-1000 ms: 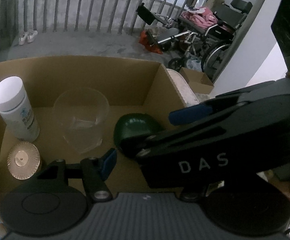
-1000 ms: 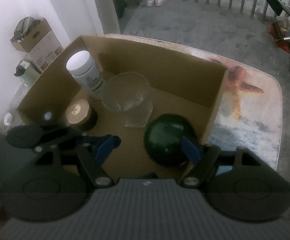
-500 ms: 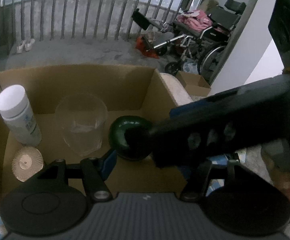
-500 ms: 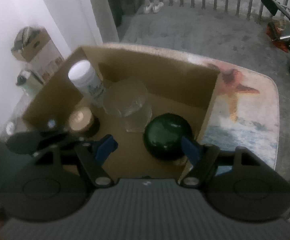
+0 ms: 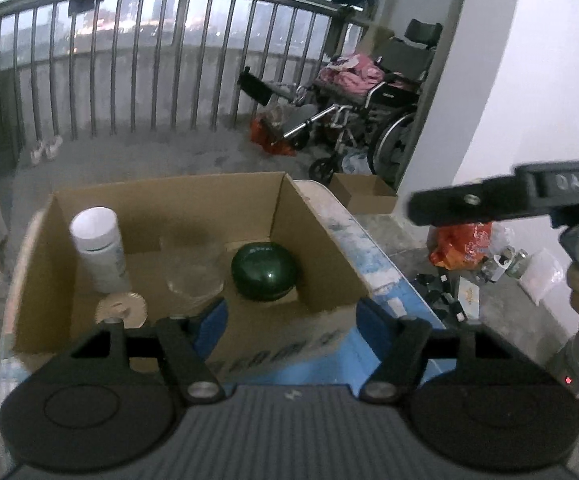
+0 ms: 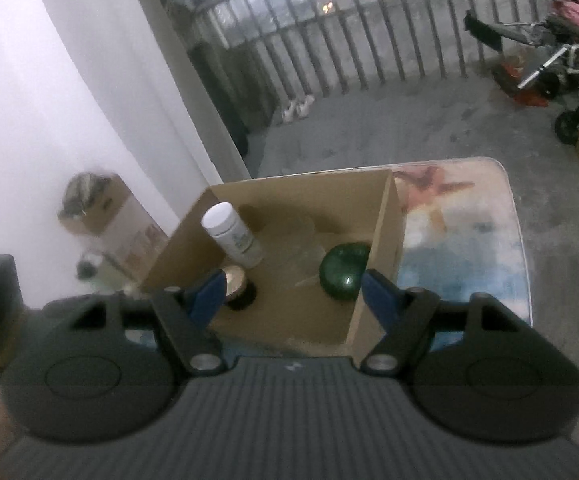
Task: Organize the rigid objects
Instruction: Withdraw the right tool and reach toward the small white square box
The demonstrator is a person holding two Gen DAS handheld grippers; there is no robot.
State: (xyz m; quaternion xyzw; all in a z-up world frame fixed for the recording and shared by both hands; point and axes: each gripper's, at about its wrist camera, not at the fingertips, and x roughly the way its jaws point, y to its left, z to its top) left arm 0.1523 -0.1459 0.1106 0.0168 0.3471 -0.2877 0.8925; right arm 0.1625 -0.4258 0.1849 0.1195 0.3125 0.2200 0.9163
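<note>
**Both claws back away from the packed box**

Since the earlier frames both claws have pulled back and up; the green ball (image 5: 264, 272), formerly between the right claw's (image 6: 293, 294) fingers, sits alone by the cardboard box's (image 5: 321, 240) right wall. The left claw (image 5: 291, 316) has just been opening, nothing between its fingers. The right claw gapes, empty. The white bottle (image 5: 99, 250) stands upright, cap up, far left; the clear glass (image 5: 193, 272) and gold-lidded jar (image 5: 121, 310) are nearby.
</note>
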